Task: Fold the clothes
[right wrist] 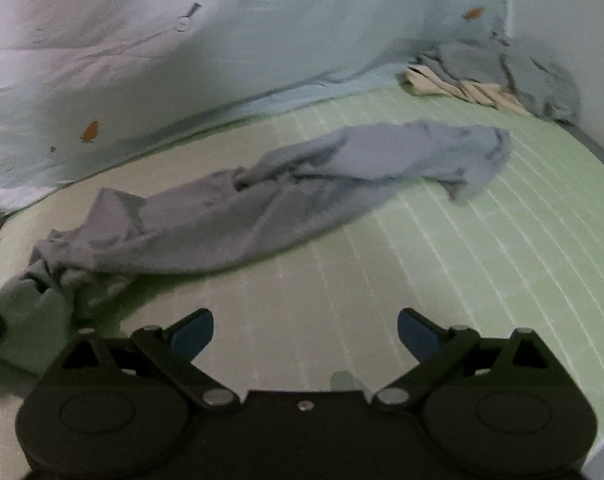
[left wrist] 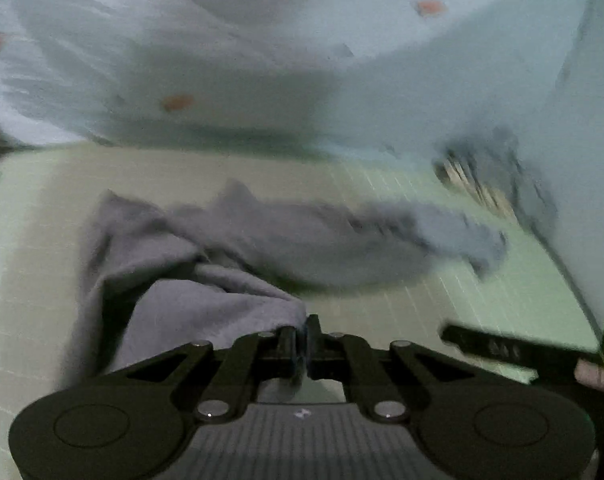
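Left wrist view shows the left gripper point(left wrist: 301, 330) with its two black fingers pressed together on a bunched edge of a grey garment point(left wrist: 230, 248), the cloth rising from the jaws into a raised fold just ahead of them. From there the garment stretches away across a pale green mat point(left wrist: 441, 300) with thin white grid lines, its far end lying toward the right. Much of this view is blurred. Beyond the mat hangs a light blue bedsheet point(left wrist: 381, 92) printed with small orange marks. At the far right, against the sheet, sits a pile of clothes point(left wrist: 489, 176), grey over something cream-striped. Low on the right a black bar point(left wrist: 501, 346) crosses the mat's near edge; what it belongs to I cannot tell.

Right wrist view shows the right gripper point(right wrist: 305, 330) with fingers spread wide, blue pads point(right wrist: 192, 334) facing each other across bare mat point(right wrist: 461, 260), holding nothing. The grey garment point(right wrist: 262, 204) lies well ahead of it, a long crumpled strip running from the near left to the far right, with its left end lifted and gathered. The pile of clothes point(right wrist: 497, 76) rests in the far right corner, touching the bedsheet point(right wrist: 222, 60).
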### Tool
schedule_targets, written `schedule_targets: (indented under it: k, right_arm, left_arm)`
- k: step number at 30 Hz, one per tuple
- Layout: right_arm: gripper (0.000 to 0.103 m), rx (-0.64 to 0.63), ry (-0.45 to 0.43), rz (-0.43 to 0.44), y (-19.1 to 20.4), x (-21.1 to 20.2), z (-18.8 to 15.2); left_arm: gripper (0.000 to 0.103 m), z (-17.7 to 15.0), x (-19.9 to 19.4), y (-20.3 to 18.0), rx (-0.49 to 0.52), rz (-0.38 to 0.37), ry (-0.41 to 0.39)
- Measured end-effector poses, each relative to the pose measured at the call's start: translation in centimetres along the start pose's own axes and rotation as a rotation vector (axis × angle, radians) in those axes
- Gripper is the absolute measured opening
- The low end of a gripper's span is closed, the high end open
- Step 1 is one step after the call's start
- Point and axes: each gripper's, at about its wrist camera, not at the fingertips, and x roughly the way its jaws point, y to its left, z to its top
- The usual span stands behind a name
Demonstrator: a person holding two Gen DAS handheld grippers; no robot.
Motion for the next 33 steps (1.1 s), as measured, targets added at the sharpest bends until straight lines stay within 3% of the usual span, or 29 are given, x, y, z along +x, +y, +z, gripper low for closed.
schedule_targets:
  k: [2, 4, 6, 12, 23, 27, 33]
  right_arm:
    - [0.100, 0.011, 0.015, -0.007, -0.5, -0.2, -0.6]
    - [0.100, 0.010, 0.023, -0.009, -0.6, -0.5, -1.2]
    - [0.100, -0.007, 0.020, -0.008, -0.1, -0.7, -1.7]
    - [0.100, -0.129, -0.001, 0.036, 4.6, -0.7, -3.9]
    - [0.100, -0.481, -0.103, 0.235, 16.5, -1.8, -10.6]
    - [0.099, -0.574, -0.113, 0.271, 19.4, -1.6, -12.6]
    - [0.079, -0.679, -0.081, 0.343, 21.7, -0.9, -15.2]
  left_arm:
    - [0.017, -0.8, -0.2, -0.8, 0.019, 0.007, 0.017]
    - [0.038, -1.4, -0.6, -0.9, 0.015, 0.017, 0.022]
    - [0.070, -1.5, -0.7, 0.8, -0.047, 0.039, 0.015]
    - [0.096, -3.7, -3.9, 5.2, -0.168, 0.167, -0.006]
    - [0.102, -7.3, -9.2, 12.1, -0.337, 0.337, -0.039]
    - [0.102, -8.0, -10.4, 13.1, -0.333, 0.399, -0.040]
    - [0.102, -8.5, -11.5, 14.5, -0.345, 0.391, -0.064]
